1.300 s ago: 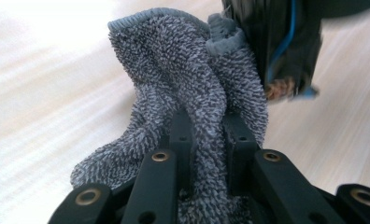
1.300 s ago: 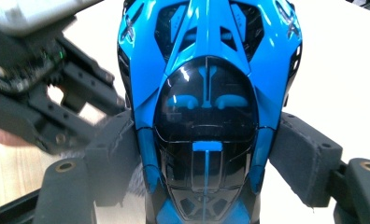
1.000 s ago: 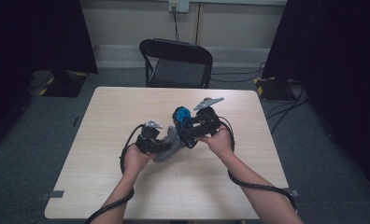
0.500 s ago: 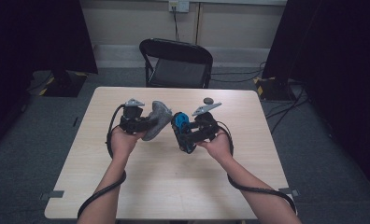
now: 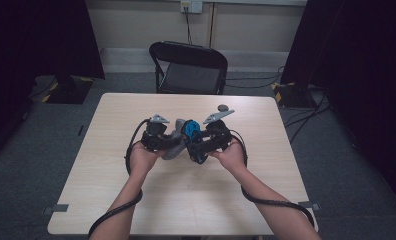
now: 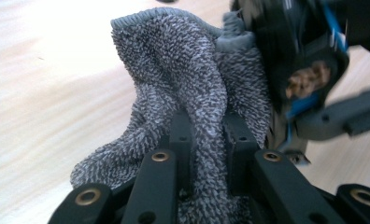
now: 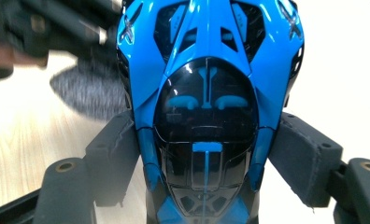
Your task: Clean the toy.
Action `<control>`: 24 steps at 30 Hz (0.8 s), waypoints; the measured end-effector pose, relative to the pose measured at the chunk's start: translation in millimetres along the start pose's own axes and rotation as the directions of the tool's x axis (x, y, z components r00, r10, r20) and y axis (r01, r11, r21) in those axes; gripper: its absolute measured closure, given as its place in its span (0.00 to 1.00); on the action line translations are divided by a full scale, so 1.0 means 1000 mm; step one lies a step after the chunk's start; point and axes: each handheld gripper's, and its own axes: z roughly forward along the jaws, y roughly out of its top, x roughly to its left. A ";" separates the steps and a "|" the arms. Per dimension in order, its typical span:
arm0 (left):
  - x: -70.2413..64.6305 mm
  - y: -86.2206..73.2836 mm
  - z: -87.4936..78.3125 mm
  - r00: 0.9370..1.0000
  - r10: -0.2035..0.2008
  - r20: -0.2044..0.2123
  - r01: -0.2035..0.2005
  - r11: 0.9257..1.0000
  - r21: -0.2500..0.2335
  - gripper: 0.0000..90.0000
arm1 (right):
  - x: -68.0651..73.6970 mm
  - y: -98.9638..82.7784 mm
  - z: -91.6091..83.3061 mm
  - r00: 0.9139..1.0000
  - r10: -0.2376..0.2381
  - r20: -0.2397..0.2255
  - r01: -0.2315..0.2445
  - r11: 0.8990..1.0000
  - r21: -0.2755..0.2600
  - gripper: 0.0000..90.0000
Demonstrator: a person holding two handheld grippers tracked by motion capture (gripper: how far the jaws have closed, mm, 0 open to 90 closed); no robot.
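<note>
Left claw (image 6: 206,135) pinching a grey cloth (image 6: 183,84), right claw (image 7: 206,154) clamped on a blue toy car (image 7: 206,93), cloth pressed against the car, both held above the wooden surface (image 5: 136,200), chair (image 5: 188,65) beyond.

Between the left gripper's (image 6: 206,135) black jaws sits a cloth (image 6: 183,84) of grey terry, flecked light and dark, with a plain grey hem along its far edge. Brass-coloured rivets dot the black jaw arms. Between the right gripper's (image 7: 206,154) black jaws is a toy car (image 7: 206,93), bright blue with glossy black panels and thin blue stripes down its middle. Beneath both, the worktop (image 5: 136,200) is pale wood with fine grain.
</note>
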 end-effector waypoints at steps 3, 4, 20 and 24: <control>-0.004 -0.006 0.008 1.000 -0.008 0.014 0.008 1.000 0.014 0.86 | -0.001 0.002 -0.002 1.000 0.002 0.004 -0.002 1.000 -0.004 0.31; -0.004 -0.008 0.010 1.000 -0.008 0.019 0.008 1.000 0.022 0.86 | -0.001 0.003 -0.002 1.000 0.003 0.008 -0.002 1.000 -0.007 0.31; -0.018 -0.027 0.031 0.999 0.023 0.042 -0.028 0.993 0.114 0.86 | -0.009 0.007 -0.014 1.000 0.025 0.015 -0.024 0.999 -0.036 0.31; -0.016 -0.028 0.029 0.999 0.036 0.029 -0.039 0.993 0.112 0.86 | -0.012 0.007 -0.020 0.999 0.034 0.012 -0.033 0.998 -0.047 0.31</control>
